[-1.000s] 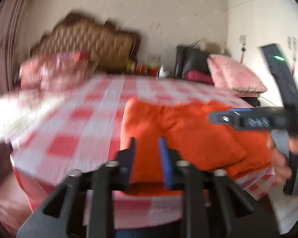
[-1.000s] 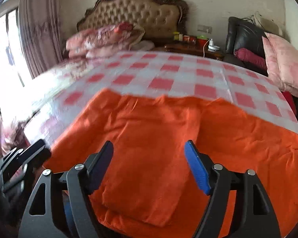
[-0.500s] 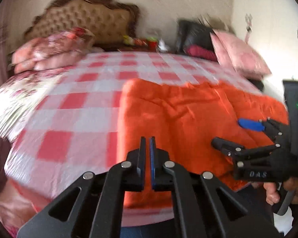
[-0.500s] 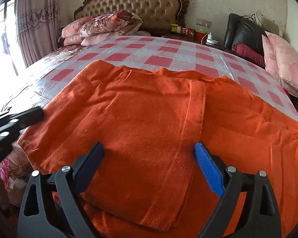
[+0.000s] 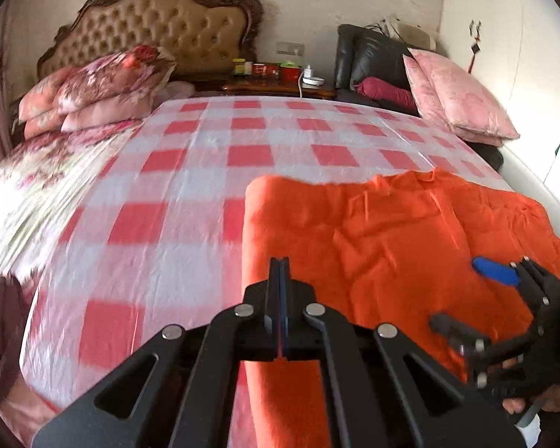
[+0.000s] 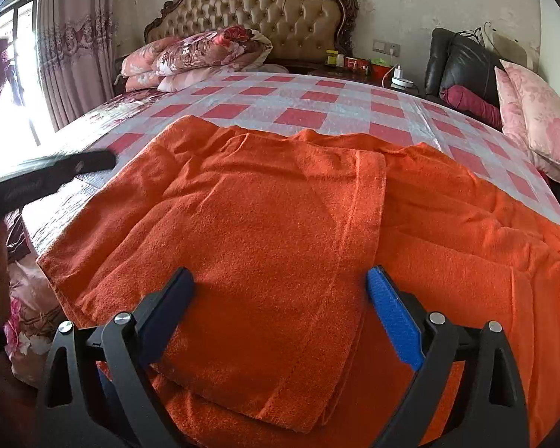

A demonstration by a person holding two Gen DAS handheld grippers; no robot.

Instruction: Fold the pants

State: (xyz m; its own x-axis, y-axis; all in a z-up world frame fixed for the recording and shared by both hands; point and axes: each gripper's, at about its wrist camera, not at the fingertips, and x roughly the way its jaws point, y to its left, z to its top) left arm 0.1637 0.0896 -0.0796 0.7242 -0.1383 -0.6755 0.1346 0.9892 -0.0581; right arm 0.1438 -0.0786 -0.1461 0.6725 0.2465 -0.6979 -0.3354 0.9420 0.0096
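Item: orange pants (image 6: 280, 231). They lie spread on the checked bedcover (image 5: 212, 156) at the near edge of the bed, already doubled. One layer lies over another, and its seamed edge runs away from me just inside my right claw's blue pad.

Item: my left claw (image 5: 279, 276). The fingers are pressed together with only a thin seam between them. It sits at the pants' left edge, where the cloth rolls over towards the bedcover. Orange shows in front of and beneath the tips, but I cannot tell whether any cloth is pinched between them.

Item: my right claw (image 6: 280, 280). The fingers are spread wide and hold nothing. It hangs low over the folded panel, with the near hem just ahead of and below the tips.

Item: surroundings. Ahead of both claws are a tufted headboard (image 6: 268, 7) and floral pillows (image 6: 198, 56). Pink cushions (image 6: 537, 112) are off to my right.

Step in hand, as I judge it: taking hold for the next fold.

Method notes:
- Lower my right claw until one finger slides under all the layers at the hem, not just the top one, then close firmly.
- Match that grip with my left claw on the same edge, so the two corners lift level.
- Carry the edge forward, away from me, keeping the cloth taut between the claws.
- Lay it down square on the far edge so no crease is trapped.
- The fabric looks thick and towel-like. It will likely drag, so lift it clear instead of sliding it.
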